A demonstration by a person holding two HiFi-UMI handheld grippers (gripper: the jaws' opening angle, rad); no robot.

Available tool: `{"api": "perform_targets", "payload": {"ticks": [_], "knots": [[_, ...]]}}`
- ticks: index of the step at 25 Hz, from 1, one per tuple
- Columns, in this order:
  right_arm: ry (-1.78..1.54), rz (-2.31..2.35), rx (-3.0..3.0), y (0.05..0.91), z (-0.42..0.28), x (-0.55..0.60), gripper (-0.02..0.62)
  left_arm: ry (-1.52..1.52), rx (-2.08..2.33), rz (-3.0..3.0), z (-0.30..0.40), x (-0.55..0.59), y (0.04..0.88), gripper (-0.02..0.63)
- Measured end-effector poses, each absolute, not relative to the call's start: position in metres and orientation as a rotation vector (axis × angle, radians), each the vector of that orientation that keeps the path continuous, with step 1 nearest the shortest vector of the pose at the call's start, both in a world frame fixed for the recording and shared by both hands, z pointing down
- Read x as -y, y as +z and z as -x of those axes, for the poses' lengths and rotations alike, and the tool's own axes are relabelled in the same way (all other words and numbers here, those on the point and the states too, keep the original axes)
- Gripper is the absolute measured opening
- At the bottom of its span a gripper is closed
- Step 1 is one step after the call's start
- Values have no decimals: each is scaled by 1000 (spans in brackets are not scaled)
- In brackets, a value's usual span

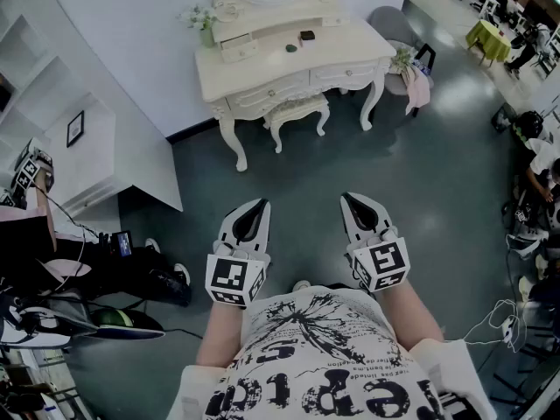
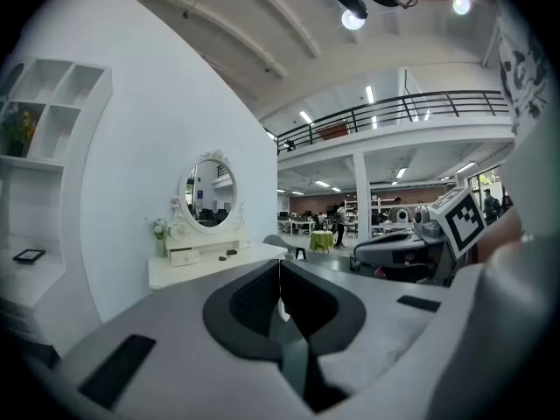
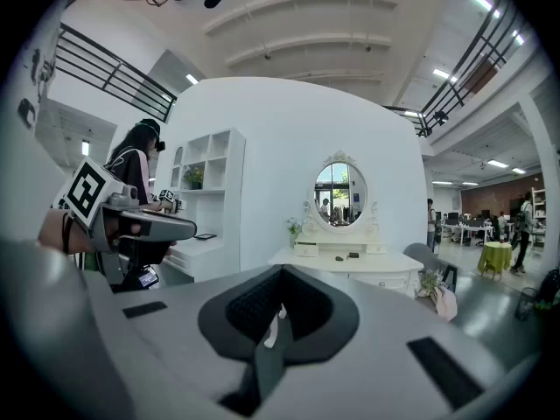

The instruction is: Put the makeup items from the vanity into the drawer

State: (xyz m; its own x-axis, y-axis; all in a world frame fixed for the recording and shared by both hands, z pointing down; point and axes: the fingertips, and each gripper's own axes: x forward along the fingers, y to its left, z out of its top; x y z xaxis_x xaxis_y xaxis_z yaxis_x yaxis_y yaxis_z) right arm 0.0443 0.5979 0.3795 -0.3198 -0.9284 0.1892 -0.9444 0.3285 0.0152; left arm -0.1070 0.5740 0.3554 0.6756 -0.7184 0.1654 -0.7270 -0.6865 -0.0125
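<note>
The cream vanity [image 1: 262,70] stands across the floor ahead of me, under its oval mirror. On its top lie a small green round item [image 1: 291,48] and a dark boxy item [image 1: 307,35], beside a little drawer box [image 1: 238,46]. The front drawers [image 1: 271,91] look closed. My left gripper [image 1: 260,203] and right gripper [image 1: 347,198] are side by side close to my body, far short of the vanity, both shut and empty. The left gripper view shows the vanity [image 2: 210,268] past the left gripper [image 2: 280,265]. In the right gripper view it [image 3: 346,261] is past the right gripper [image 3: 282,271].
A padded stool [image 1: 297,110] sits under the vanity. A grey chair [image 1: 395,26] with a pink cloth stands at its right. A white shelf unit [image 1: 92,151] is at the left, with a person [image 1: 35,234], bags and cables on the floor there. People and tables fill the far right.
</note>
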Motion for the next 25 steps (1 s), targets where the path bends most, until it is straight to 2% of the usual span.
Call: {"api": "perform_targets", "payload": {"ticks": [9,16,25], "knots": [[185,-1733,2431,369,-28,-567,17,253,1196,-2823,123,-546,348,21],[189,-1742,2421,395,-35,-568,17,240,1218,-2806,124,-551,373,21],[249,-1721,2410,412,-57,-493,17,277,1270,-2753,112,-486,388,21]]}}
